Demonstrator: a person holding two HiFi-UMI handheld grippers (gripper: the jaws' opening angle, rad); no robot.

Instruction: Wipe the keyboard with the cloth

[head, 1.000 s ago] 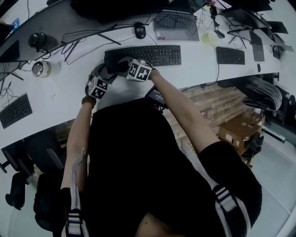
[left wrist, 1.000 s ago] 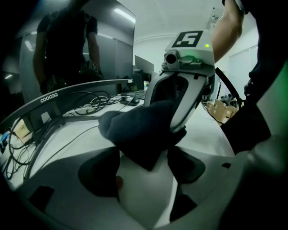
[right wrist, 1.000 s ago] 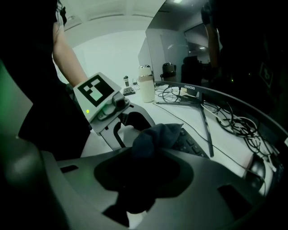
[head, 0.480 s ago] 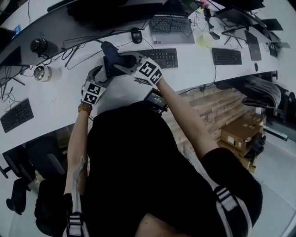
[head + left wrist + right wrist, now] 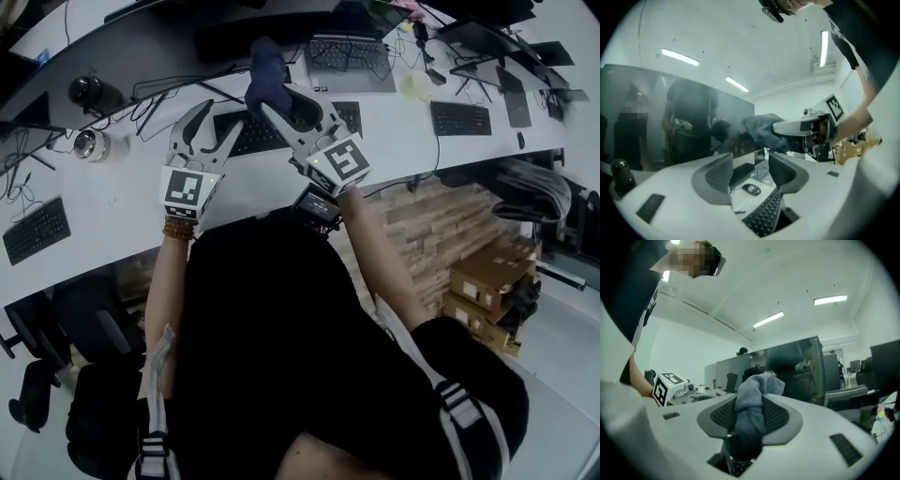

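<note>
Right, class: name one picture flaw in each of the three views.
Head view: dim, and the fisheye bows the desk edge. Left gripper view: dark round corners, hazy background, the cloth soft. Right gripper view: the ceiling strip lights blow out white, though the cloth is fairly sharp.

White desk [image 5: 112, 202], black keyboard [image 5: 255, 136], grey laptop [image 5: 354, 58], tangled cables [image 5: 164, 86]
</note>
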